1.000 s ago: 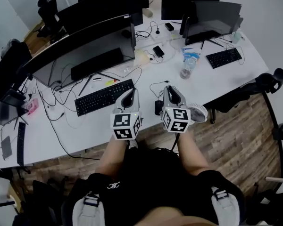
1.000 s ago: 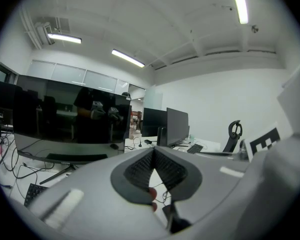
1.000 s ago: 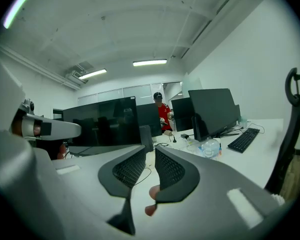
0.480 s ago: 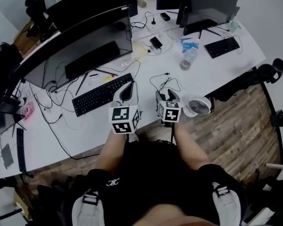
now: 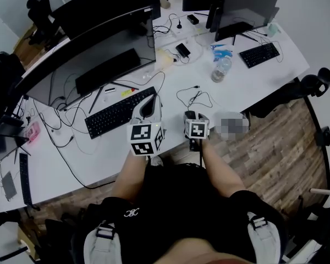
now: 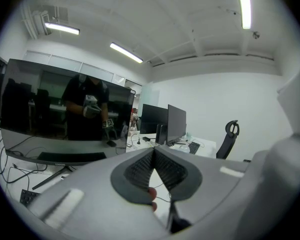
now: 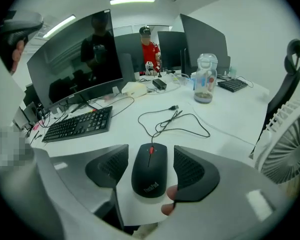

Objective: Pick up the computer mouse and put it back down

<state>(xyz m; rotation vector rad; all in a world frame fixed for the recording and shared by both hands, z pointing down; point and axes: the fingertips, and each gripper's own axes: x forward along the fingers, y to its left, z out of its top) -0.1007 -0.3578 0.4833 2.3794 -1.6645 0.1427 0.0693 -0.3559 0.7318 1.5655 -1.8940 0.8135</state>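
so the computer mouse (image 7: 149, 176) is sitting flat on the white desk (image 7: 235, 109), right between the jaws of the right gripper (image 7: 150, 154). those jaws are opening, with a visible gap on both sides of the mouse, so neither pad is pressing on it. from the mouse, its cable (image 7: 173, 107) snakes off toward 12 o'clock, the black keyboard (image 7: 77, 124) is out at 10 o'clock, a water bottle (image 7: 205, 79) sits at 1 o'clock and a little desk fan (image 7: 285, 149) at 3 o'clock. the left gripper (image 6: 153, 154) has its jaws pinched together on nothing and just points at the big monitor (image 6: 60, 114), so it's not part of this. my read: the put-it-back-down bit looks pretty much done, since the mouse rests on the desk unclamped. all that's left is backing the right gripper away toward 6 o'clock without nudging it.
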